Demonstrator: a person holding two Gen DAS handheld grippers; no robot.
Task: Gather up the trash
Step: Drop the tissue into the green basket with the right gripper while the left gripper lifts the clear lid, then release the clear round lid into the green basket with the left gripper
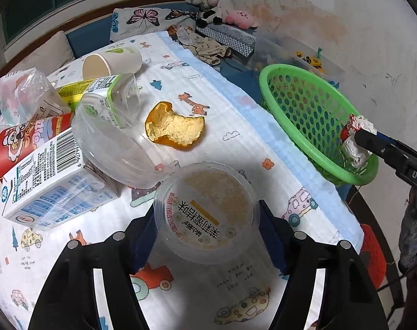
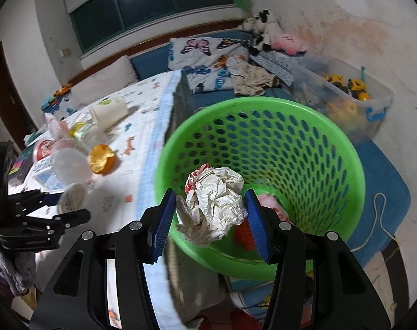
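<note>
Your right gripper point(image 2: 210, 214) holds its jaws clamped on the crumpled wrapper point(image 2: 215, 206) above the green basket point(image 2: 304, 126): light, soft, with no clear long axis. Your left gripper point(image 1: 207, 220) grips the clear plastic tub point(image 1: 205, 211) across its thin, slippery, springy wall, its mouth tilted toward you.

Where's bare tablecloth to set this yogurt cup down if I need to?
Bare tablecloth lies between the orange peel and the green basket, and behind the peel toward the paper cup. The side with the milk carton and clear bowl is crowded. The left gripper holds the yogurt cup.
</note>
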